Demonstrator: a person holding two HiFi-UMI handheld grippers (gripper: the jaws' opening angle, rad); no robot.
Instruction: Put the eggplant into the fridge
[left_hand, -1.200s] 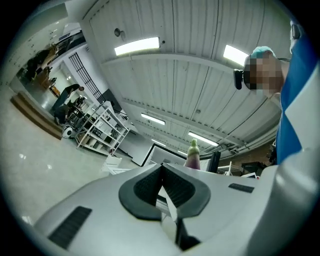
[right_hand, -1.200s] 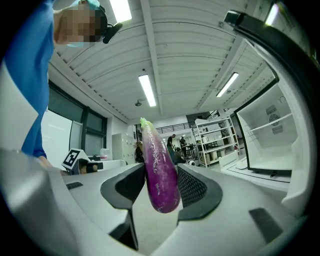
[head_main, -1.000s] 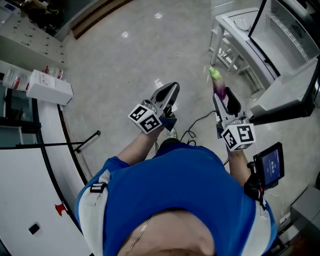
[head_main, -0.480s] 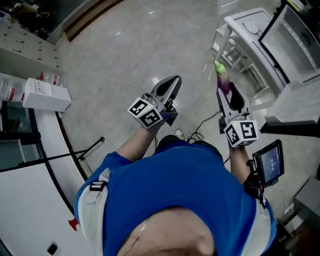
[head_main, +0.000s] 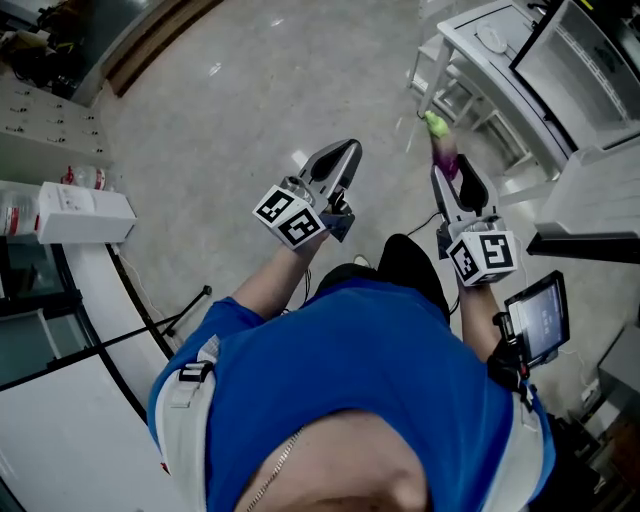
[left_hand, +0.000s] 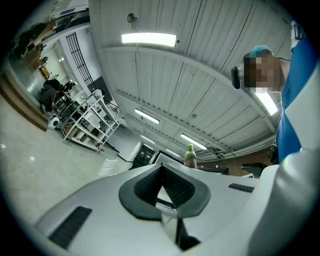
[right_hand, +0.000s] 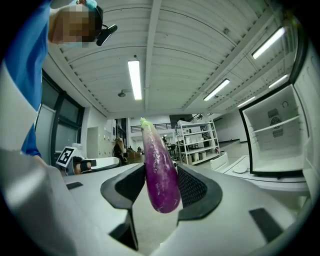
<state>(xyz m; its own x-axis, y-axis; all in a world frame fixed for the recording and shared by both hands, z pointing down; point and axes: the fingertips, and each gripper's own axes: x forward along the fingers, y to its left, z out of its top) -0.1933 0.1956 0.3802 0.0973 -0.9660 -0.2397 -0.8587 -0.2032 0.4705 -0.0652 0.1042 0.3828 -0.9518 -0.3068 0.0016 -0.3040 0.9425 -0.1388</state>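
A long purple eggplant (right_hand: 156, 150) with a green tip stands between the pads of my right gripper (right_hand: 161, 171), which is shut on it. The head view shows the eggplant (head_main: 441, 150) sticking out past the right gripper (head_main: 446, 172) toward the white fridge (head_main: 580, 60) at the upper right. That fridge (right_hand: 274, 134) stands open with white shelves inside. My left gripper (head_main: 344, 152) is held over the floor to the left of the right one. Its tips meet with nothing between them (left_hand: 161, 168). The eggplant's tip (left_hand: 189, 154) shows beyond it.
A low white stand (head_main: 462, 62) sits in front of the fridge. A white box (head_main: 84, 214) lies on a curved counter at the left. A tablet (head_main: 537, 322) hangs by the person's right arm. Metal shelving racks (right_hand: 196, 141) stand farther back.
The person has stepped forward, so the floor and counter slid back in the view. The right gripper still holds the eggplant, now nearer the white stand. The left gripper stays shut.
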